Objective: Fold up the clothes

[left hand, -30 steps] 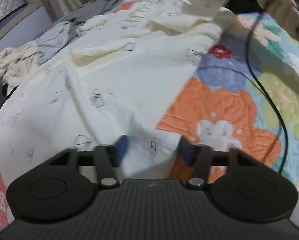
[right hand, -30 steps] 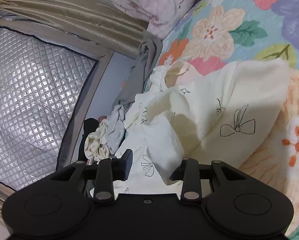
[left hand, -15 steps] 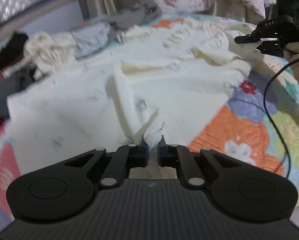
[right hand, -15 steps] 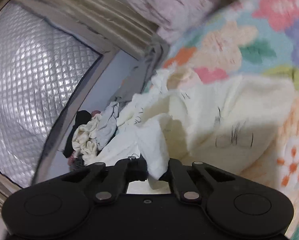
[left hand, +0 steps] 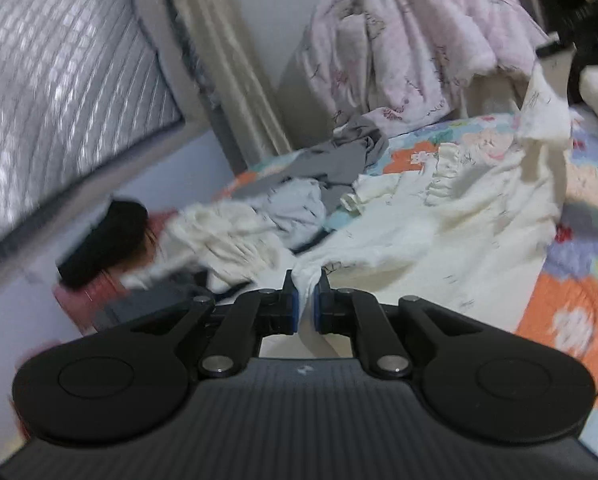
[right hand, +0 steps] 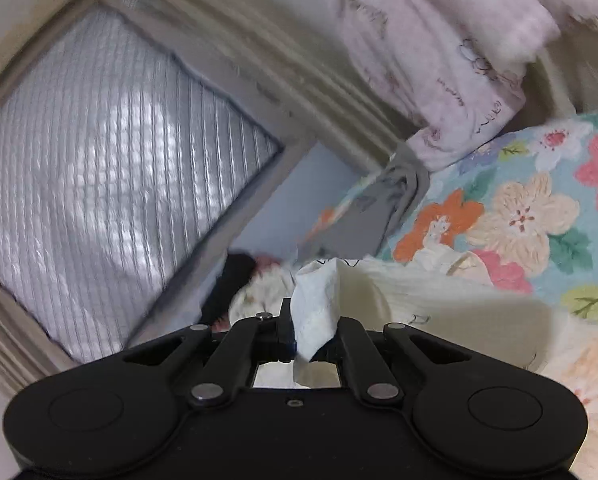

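Here, the cream garment [left hand: 451,236] with little black drawings on it lies spread over the flowered quilt [left hand: 567,304]. The garment is the thing to go by. One corner of it is lifted up near the front, and another corner is pulled high at the far right.

The left wrist view shows the most of the garment. It also shows the pile just left of the garment: a crumpled cream cloth [left hand: 227,232], a pale blue cloth [left hand: 295,208] and a grey cloth [left hand: 339,160]. A dark lump [left hand: 103,236] sits further left, but it is too blurry to name. Behind the garment is a pink blanket [left hand: 411,52]. Only this view shows the garment's far corner held up by the right gripper [left hand: 555,46], which looks dark and blurry there.

The right wrist view shows only a small part of the garment [right hand: 451,304], just below the quilt's big flowers [right hand: 519,216]. It shows much more of the shiny padded window cover [right hand: 107,216] and the beige curtain [right hand: 299,64] to the left of the garment.

The left gripper [left hand: 306,300] has its two fingers squeezed close together on a bunched corner of the garment. The right gripper [right hand: 313,336] is also pinched tight on a white fold of the garment, which sticks up between its fingers.
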Motion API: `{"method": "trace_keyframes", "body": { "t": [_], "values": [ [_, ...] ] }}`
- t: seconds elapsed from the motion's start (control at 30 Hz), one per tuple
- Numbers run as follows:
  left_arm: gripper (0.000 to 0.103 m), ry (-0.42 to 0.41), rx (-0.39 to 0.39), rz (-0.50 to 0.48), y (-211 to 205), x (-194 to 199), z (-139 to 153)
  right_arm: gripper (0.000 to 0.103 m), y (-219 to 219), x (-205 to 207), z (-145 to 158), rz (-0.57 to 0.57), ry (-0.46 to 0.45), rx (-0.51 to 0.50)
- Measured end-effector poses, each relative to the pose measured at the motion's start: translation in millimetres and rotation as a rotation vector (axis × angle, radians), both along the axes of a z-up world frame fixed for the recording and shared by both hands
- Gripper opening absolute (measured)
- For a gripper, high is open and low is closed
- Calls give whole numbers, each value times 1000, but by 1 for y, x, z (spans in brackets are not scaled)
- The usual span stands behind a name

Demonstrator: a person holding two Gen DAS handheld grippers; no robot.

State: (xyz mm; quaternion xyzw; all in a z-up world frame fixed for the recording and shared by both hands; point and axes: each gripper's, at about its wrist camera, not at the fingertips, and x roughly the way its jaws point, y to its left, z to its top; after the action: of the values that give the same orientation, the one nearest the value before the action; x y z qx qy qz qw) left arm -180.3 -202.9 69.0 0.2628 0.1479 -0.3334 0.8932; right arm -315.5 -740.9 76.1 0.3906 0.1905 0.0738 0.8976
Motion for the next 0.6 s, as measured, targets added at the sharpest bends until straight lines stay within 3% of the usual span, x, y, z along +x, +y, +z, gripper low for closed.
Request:
{"method": "trace_keyframes", "body": {
  "t": [0.17, 0.33, 0.5, 0.6],
  "values": [
    [7, 29, -119, -19, 50, 6, 32, 5, 7, -4, 30, 15, 149, -62],
    [7, 65, -211, -49, 84, 18, 30, 5, 16, 7, 41, -46, 221, -85],
    [7, 175, -163, -135, 74, 55, -12, 5, 37, 32, 42, -112, 283, -140],
    [7, 167, -158, -128, 73, 88, -17, 5, 47, 54, 36, -161, 289, -115]
  ]
}}
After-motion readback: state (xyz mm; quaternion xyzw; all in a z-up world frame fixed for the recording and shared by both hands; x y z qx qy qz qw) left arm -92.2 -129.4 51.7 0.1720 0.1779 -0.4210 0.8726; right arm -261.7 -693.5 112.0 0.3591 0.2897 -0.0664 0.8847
